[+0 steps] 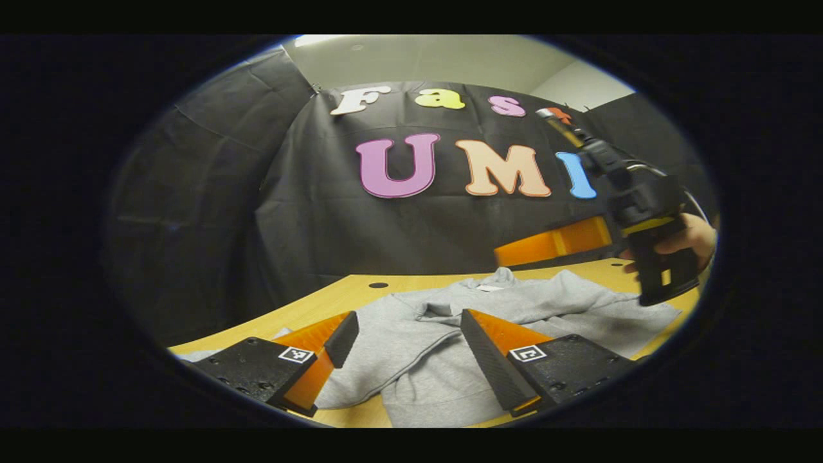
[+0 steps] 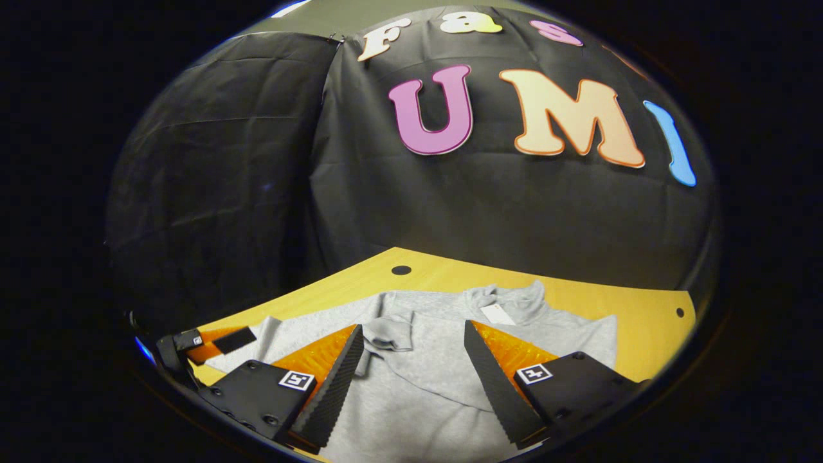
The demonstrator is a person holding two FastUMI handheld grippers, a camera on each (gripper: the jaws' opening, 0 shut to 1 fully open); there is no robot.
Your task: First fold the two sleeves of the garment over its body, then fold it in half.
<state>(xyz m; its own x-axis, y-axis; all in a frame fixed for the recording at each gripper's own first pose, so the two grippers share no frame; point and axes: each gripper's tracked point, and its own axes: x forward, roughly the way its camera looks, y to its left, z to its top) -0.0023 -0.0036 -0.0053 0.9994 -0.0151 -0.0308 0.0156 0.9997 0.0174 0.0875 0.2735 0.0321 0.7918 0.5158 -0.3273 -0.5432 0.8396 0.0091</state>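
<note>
A grey long-sleeved garment [image 1: 418,360] lies flat on the wooden table [image 1: 321,305], collar toward the wall. One sleeve [image 1: 443,312] lies across its chest. My left gripper [image 1: 408,337] hovers open over the garment's near part, with nothing between its fingers. The right gripper [image 1: 553,243] is held by a hand [image 1: 691,235] above the garment's right side. In the right gripper view the garment [image 2: 431,392] lies below the open right gripper [image 2: 415,350], a white label [image 2: 498,314] at its collar. The left gripper [image 2: 209,341] is low at the left by the garment's edge.
The booth's black cloth wall [image 1: 334,218] rises just behind the table. Small round holes [image 2: 401,270] mark the tabletop near its far edge, another [image 2: 679,312] at the right. Bare wood [image 2: 649,334] shows to the right of the garment.
</note>
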